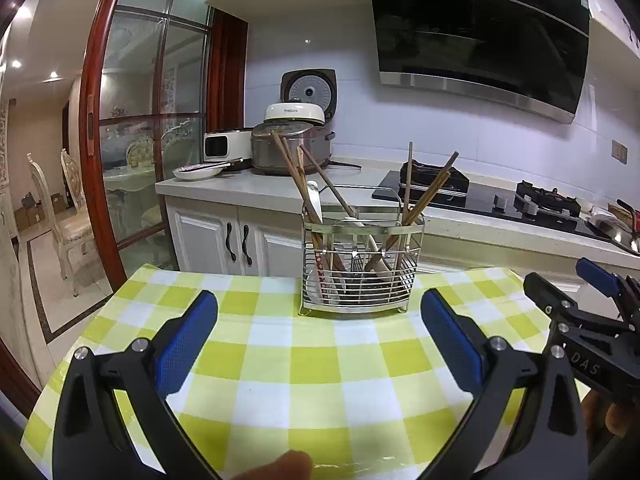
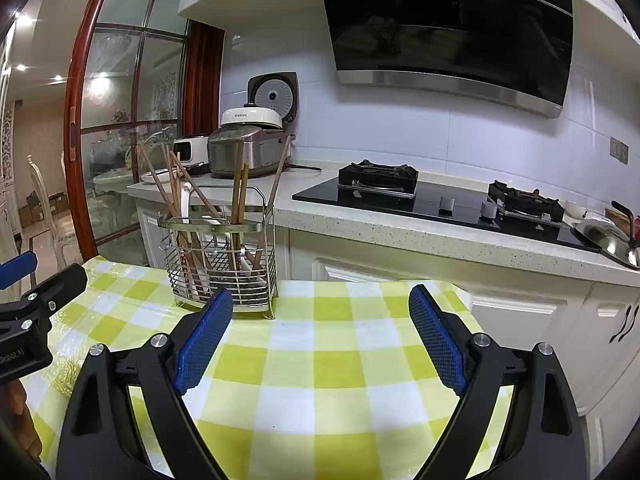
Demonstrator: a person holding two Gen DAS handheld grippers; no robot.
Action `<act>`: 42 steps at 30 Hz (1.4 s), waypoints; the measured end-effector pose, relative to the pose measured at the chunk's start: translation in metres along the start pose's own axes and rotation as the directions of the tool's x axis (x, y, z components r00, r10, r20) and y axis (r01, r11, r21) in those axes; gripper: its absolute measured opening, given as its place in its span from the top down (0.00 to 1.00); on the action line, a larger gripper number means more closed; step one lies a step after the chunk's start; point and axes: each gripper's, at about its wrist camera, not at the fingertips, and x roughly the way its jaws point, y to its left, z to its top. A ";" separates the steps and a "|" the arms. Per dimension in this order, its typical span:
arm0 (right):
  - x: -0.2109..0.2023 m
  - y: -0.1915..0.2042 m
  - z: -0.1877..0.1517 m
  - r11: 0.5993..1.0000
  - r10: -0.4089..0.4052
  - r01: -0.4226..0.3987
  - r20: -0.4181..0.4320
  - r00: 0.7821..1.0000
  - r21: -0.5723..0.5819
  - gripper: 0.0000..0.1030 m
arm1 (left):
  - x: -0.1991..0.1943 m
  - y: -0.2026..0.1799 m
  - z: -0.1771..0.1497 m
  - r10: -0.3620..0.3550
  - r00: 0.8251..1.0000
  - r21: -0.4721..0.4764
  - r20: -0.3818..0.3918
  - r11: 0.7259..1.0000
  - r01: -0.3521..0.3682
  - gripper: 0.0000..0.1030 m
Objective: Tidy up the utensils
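While both tongs (image 1: 320, 300) (image 2: 322, 296) gape empty — wire caddy (image 1: 362, 264) holds wooden chopsticks (image 1: 294, 168).

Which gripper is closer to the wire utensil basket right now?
Left. The left gripper faces the wire utensil basket head-on; the right gripper sits beside it, with the basket ahead and to its left.

cool, even indoor light, ceiling spots (image 1: 16, 64) flaring at left, sharp focus, fisheye-bent, dark-vignetted edges
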 end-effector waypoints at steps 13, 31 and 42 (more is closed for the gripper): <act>0.000 0.000 0.000 1.000 0.000 0.000 -0.001 1.000 -0.001 0.18 | -0.002 0.001 0.003 0.005 1.000 -0.003 0.011 1.000 -0.004 0.04; 0.001 0.000 -0.001 1.000 0.000 0.000 -0.003 1.000 0.000 0.18 | -0.003 0.002 0.003 0.007 1.000 -0.008 0.010 1.000 -0.007 0.04; 0.001 0.000 0.000 1.000 0.001 -0.001 -0.002 1.000 0.000 0.18 | -0.003 0.002 0.003 0.007 1.000 -0.008 0.011 1.000 -0.007 0.04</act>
